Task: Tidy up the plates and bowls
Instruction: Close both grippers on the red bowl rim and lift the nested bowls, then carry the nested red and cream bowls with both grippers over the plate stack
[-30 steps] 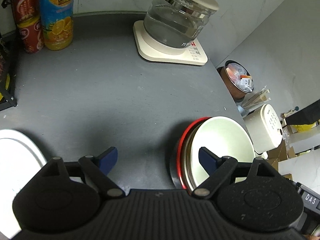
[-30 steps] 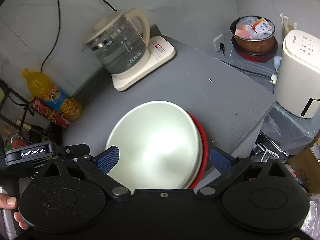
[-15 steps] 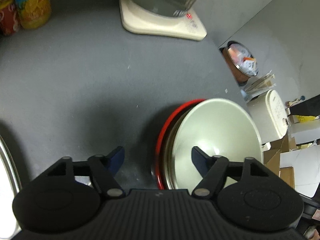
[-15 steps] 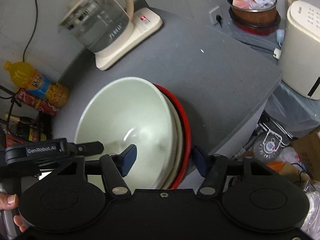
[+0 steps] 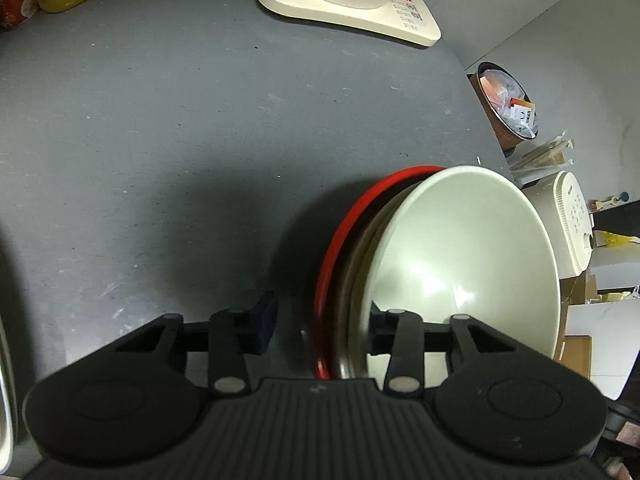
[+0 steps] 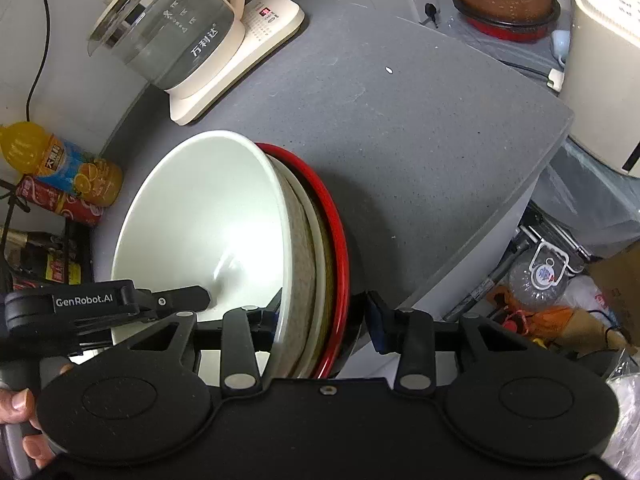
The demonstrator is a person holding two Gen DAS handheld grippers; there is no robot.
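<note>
A stack of a red-rimmed plate (image 5: 340,236) and nested bowls, a white bowl (image 5: 468,248) on top, sits on the grey countertop (image 5: 160,120). My left gripper (image 5: 320,320) straddles the stack's near rim, one finger outside the red rim and one inside the white bowl, closing on it. In the right wrist view my right gripper (image 6: 324,316) straddles the opposite rim of the stack (image 6: 336,232) the same way, one finger inside the white bowl (image 6: 200,220). The left gripper's body (image 6: 100,304) shows there too.
A glass kettle on a cream base (image 6: 176,32) stands at the back. An orange juice bottle (image 6: 60,168) and red cans (image 6: 56,204) stand at the back left. A white plate edge (image 5: 4,400) lies far left. The counter's edge (image 6: 520,200) is close right.
Both grippers moved in and down onto the stack's rim from opposite sides and narrowed their fingers around it. The stack now fills more of both views.
</note>
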